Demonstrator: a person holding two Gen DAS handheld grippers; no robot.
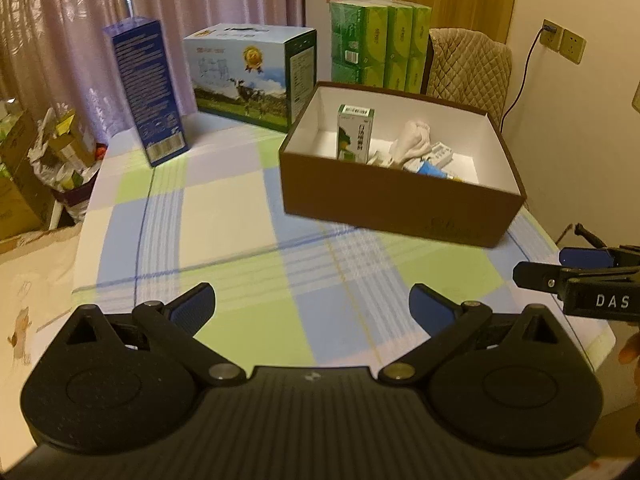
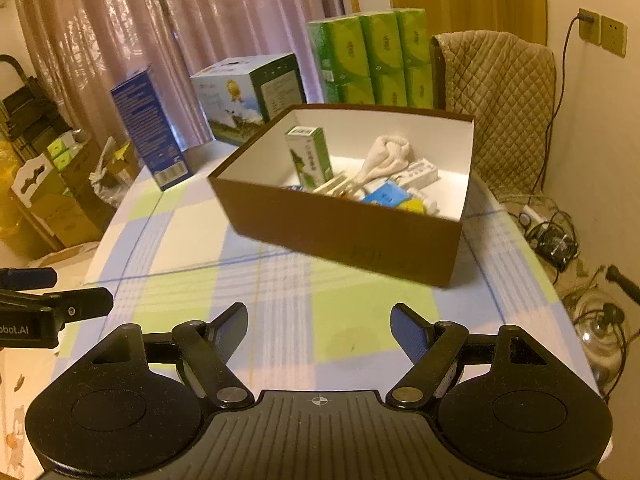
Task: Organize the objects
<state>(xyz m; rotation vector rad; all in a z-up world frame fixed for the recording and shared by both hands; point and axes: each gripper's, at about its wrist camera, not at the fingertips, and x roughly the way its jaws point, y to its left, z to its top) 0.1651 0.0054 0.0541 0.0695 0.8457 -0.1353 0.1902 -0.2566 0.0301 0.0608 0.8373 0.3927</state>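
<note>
Brown box (image 2: 340, 236) with green carton (image 2: 310, 156) upright, white cloth (image 2: 386, 156) beside.

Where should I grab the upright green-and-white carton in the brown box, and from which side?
My judgement: take the green-and-white carton by its upper part, coming from above. It stands upright, its top about level with the brown box rim, so the walls block a side approach. Close across its narrow faces; the white cloth bundle lies just right.
</note>
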